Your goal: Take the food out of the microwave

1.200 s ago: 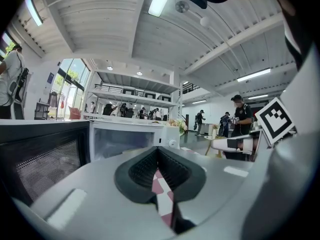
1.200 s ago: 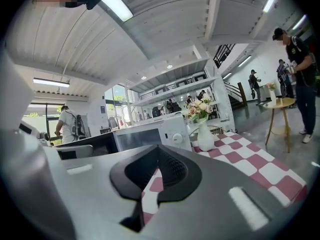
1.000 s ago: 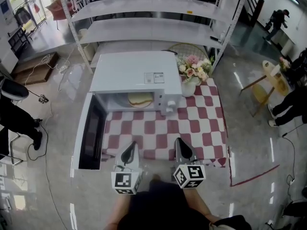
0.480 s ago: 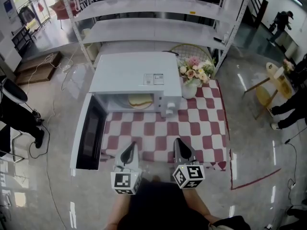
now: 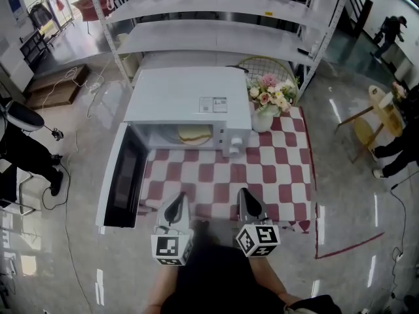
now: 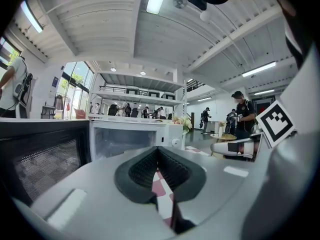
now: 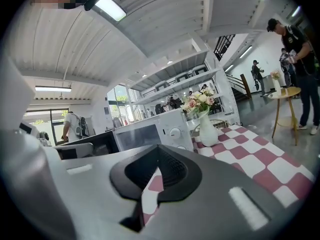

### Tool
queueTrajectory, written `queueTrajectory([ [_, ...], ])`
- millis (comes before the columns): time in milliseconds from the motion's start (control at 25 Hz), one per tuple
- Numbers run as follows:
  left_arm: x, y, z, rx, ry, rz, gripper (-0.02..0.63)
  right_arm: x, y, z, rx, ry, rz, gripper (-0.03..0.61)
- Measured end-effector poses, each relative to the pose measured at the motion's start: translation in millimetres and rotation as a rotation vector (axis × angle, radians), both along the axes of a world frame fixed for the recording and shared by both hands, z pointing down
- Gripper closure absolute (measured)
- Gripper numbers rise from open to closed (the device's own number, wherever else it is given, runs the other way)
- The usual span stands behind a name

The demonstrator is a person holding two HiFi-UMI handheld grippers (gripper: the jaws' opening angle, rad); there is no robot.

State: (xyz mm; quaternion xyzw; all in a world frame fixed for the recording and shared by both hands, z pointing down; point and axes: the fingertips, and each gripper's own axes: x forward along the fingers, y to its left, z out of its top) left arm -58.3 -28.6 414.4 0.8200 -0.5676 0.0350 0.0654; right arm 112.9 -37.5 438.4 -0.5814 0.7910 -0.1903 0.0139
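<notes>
Inside the microwave: round pale-yellow food, in the open cavity; door swung out to the left.
Food to grippers: at the far side of the checked cloth, well apart from both, ahead and between them.
Left gripper: jaws together, nothing held.
Right gripper: jaws together, empty.
Writing: sticker on the microwave's top, print too small to read; marker cubes show black-and-white squares only.

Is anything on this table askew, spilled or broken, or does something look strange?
Nothing stands out. The microwave stands straight on the checked tablecloth, its door swung wide open to the left, and the food lies flat inside. The vase of flowers stands upright beside it. No spill or damage shows.
</notes>
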Motion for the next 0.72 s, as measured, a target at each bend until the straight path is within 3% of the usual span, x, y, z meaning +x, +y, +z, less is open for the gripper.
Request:
queueTrajectory([
  [720, -0.3, -54.5, 13.6, -0.059, -0.003, 0.02, 0.603, -0.8, -47.6, 11.7, -0.057, 0.0, 0.029, 0.578],
])
